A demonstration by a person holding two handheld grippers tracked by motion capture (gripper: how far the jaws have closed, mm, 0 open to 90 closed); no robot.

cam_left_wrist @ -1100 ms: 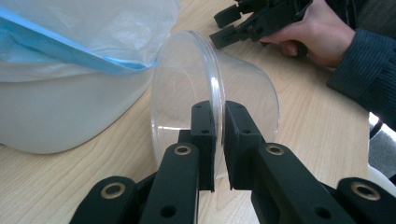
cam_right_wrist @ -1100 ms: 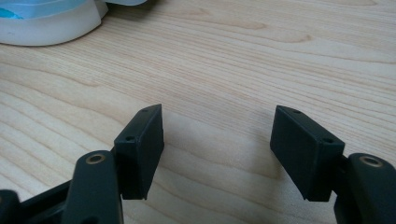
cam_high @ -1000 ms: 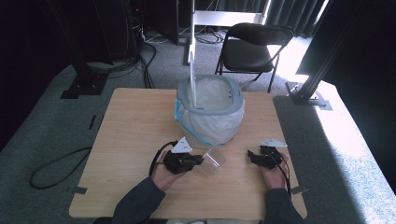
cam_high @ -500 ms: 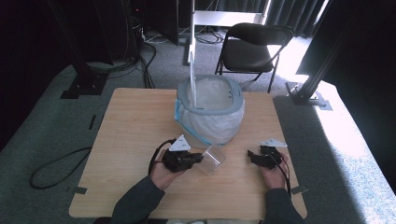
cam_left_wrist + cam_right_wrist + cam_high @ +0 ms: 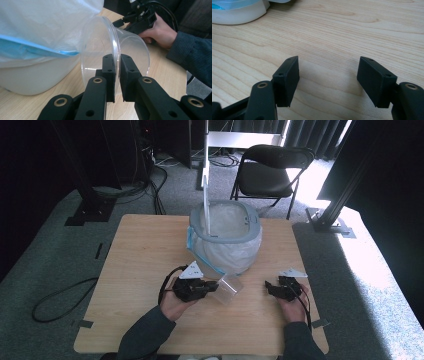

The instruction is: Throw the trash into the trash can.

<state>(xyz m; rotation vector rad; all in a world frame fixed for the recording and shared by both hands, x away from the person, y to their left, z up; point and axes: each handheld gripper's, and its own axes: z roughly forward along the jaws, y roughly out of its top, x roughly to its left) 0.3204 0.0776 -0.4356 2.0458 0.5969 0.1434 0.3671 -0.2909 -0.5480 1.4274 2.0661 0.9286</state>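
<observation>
- Left gripper [image 5: 117, 75] pinching the rim of a clear plastic cup [image 5: 113, 50], one jaw inside the wall and one outside, pads pressing on the thin plastic.
- Cup lying on its side in that grip, held off the wooden table [image 5: 145, 245] just in front of the white bin [image 5: 227, 240].
- In the high view, cup [image 5: 230, 289] sitting between the two hands, close to the left gripper [image 5: 212, 287] and touching or nearly touching the bin's plastic liner [image 5: 50, 22]; contact impossible to tell.
- Long axis running roughly level, from the rim at the jaws toward the base.
- In the left gripper view, mouth facing left toward the bin and base pointing right toward the other hand; in the high view, mouth end at the jaws and base angled away toward the right and slightly forward.
- Right gripper [image 5: 328, 80] resting low over bare table, jaws standing wide apart with nothing between them.
- Right gripper [image 5: 274, 287] also showing in the high view, held in the right hand [image 5: 292, 302], well apart from the cup.
- Compared with a second ago: cup sitting at much the same tilt and spot, left hand barely shifting, right hand keeping its place, grip on the rim unchanged.
</observation>
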